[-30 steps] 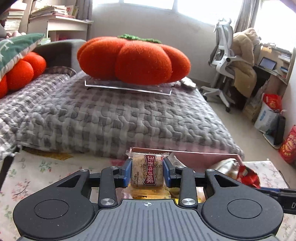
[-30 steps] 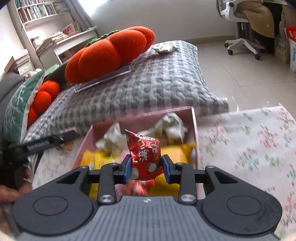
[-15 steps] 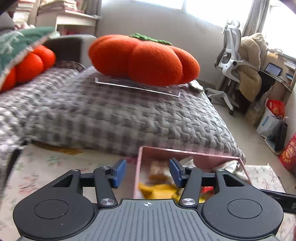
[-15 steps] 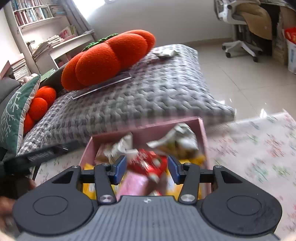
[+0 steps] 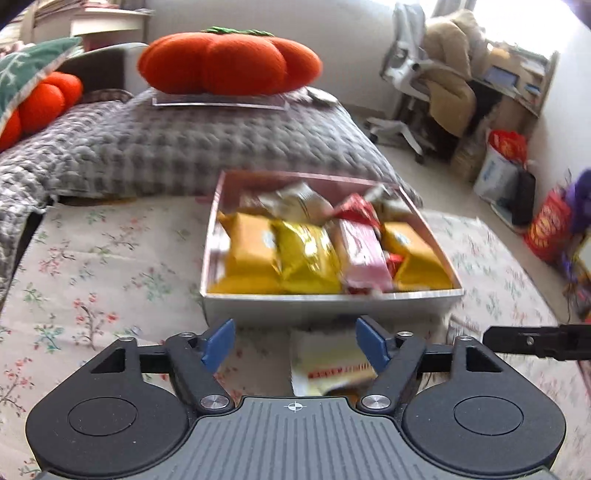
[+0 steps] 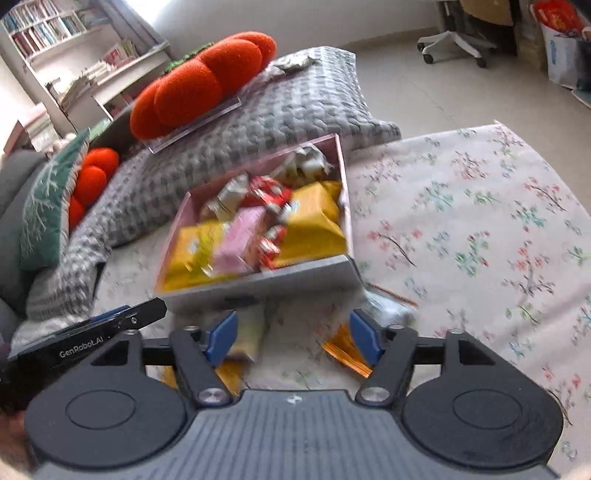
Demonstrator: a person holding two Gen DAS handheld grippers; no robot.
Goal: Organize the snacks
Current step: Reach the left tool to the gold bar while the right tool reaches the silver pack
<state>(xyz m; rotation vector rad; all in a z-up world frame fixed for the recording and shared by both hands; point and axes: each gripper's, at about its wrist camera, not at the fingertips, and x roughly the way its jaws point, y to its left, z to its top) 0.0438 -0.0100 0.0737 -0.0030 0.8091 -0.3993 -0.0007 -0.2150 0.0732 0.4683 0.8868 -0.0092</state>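
Pink snack box (image 5: 332,299) on floral cloth (image 5: 103,266), packed with wrappers. Left gripper (image 5: 295,341) and right gripper (image 6: 291,338) near its front wall, jaws opening, nothing gripped. Loose yellow packet (image 5: 328,365) below left jaws.

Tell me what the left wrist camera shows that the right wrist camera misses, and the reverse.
Only the left wrist view: the desk at far right and the pale packet on the cloth under the left gripper, whose jaws are opening, holding nothing.

Only the right wrist view: the bookshelf and the orange wrapper near the right gripper, also opening and holding nothing.

Both: the pink box of snacks, the orange pumpkin cushion, the grey quilt.
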